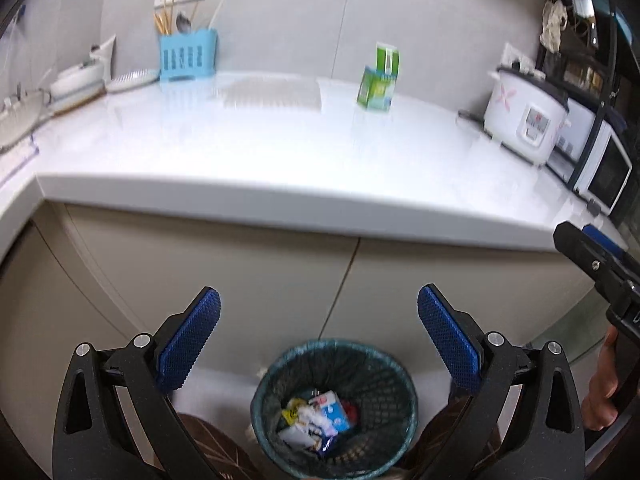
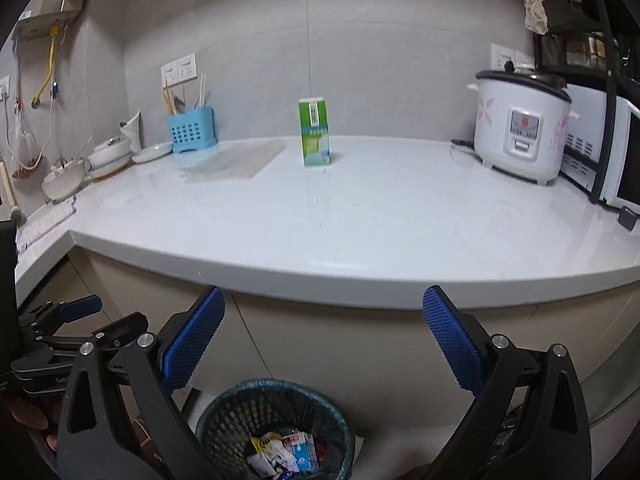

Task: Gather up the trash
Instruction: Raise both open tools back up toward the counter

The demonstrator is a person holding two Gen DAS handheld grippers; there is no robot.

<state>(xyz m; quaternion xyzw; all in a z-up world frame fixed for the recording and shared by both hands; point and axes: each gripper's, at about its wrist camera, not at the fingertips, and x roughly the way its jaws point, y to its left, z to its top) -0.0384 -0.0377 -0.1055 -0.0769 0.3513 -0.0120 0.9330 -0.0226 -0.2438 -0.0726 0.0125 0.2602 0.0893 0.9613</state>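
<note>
A: What's on the white countertop [image 2: 360,216]?
B: Largest first: a microwave [image 2: 612,152] far right, a flowered rice cooker [image 2: 520,128] beside it, a blue utensil caddy [image 2: 191,130] at left, and a green carton [image 2: 314,132] upright mid-counter, well apart from both.
A: And the grippers?
B: Left gripper [image 1: 319,320] and right gripper [image 2: 323,320] both gape, empty, above the mesh trash bin [image 2: 224,412] holding wrappers [image 2: 284,454].

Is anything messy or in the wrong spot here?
One thing stands out: a green carton stands alone, upright, on the counter, while other wrappers already lie in the bin on the floor below. Nothing looks spilled or broken. Both grippers are open and hold nothing.
</note>
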